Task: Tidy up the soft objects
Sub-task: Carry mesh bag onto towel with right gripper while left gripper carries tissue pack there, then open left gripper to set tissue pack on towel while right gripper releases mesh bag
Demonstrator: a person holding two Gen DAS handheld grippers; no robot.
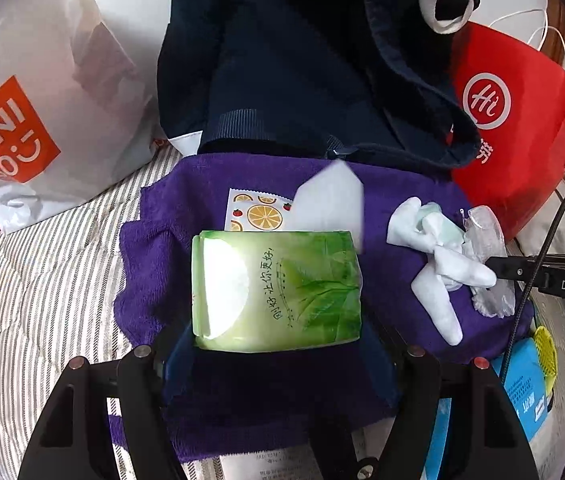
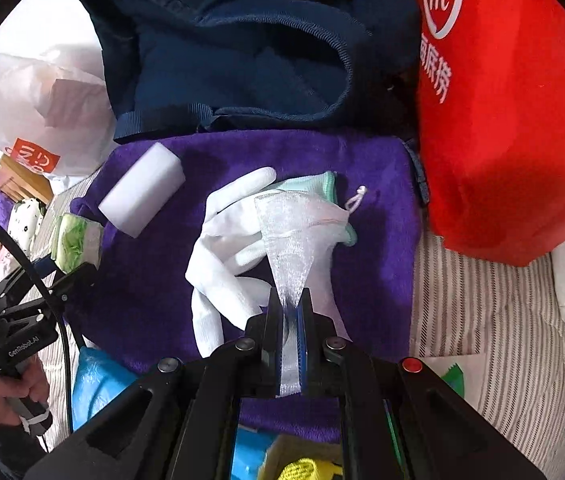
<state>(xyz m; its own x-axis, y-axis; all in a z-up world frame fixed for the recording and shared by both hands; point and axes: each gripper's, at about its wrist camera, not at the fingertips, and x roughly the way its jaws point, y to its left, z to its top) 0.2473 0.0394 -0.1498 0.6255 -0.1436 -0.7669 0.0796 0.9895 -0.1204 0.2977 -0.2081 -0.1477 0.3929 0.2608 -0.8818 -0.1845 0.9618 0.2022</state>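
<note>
My left gripper (image 1: 278,344) is shut on a green tissue pack (image 1: 276,290) and holds it over a purple towel (image 1: 154,248). The pack also shows in the right wrist view (image 2: 76,242). My right gripper (image 2: 289,300) is shut on a white mesh pouch (image 2: 296,232), which lies over white gloves (image 2: 222,248) on the purple towel (image 2: 370,256). In the left wrist view the pouch (image 1: 486,236) and gloves (image 1: 438,264) lie at the towel's right. A white sponge block (image 2: 142,194) rests on the towel's left part; it shows in the left wrist view (image 1: 330,204) beside a citrus-print sachet (image 1: 258,210).
A dark blue bag (image 1: 302,72) lies behind the towel. A red bag (image 1: 518,128) stands at the right, a white Miniso bag (image 1: 42,112) at the left. A striped bed cover (image 2: 502,340) lies underneath. A blue packet (image 2: 98,380) and a yellow mesh item (image 2: 302,470) lie near the front.
</note>
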